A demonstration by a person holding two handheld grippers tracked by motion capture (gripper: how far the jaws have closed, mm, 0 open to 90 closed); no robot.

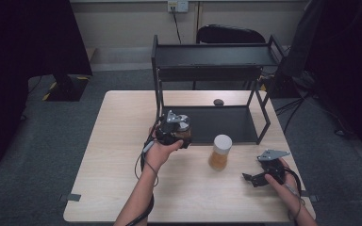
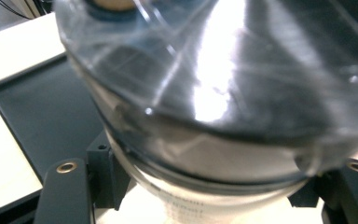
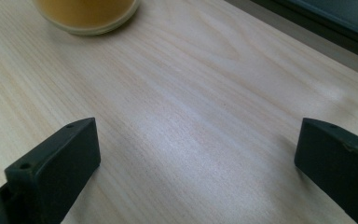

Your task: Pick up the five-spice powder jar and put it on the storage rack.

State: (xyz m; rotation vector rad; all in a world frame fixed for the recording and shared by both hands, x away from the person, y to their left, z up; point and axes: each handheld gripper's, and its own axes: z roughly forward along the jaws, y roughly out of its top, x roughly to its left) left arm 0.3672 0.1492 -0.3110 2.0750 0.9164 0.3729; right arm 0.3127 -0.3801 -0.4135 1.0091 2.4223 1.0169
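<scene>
A jar (image 1: 185, 128) with a shiny lid (image 2: 223, 70) and a pale label is held at the front left corner of the black rack's lower shelf (image 1: 226, 123). My left gripper (image 1: 183, 135) is shut on it, one black jaw on each side of the jar's body (image 2: 200, 186). A second jar (image 1: 220, 151), white-lidded with amber contents, stands on the table just in front of the rack. My right gripper (image 1: 250, 179) hovers low over the table to the right of that jar, open, with bare wood between its jaws (image 3: 196, 154). The amber jar's base (image 3: 88, 14) lies ahead of it.
The two-level black rack (image 1: 212, 56) stands at the back of the light wooden table (image 1: 118, 155). A small dark object (image 1: 218, 101) lies on the table behind the lower shelf. A black chair (image 1: 231, 34) is beyond the table.
</scene>
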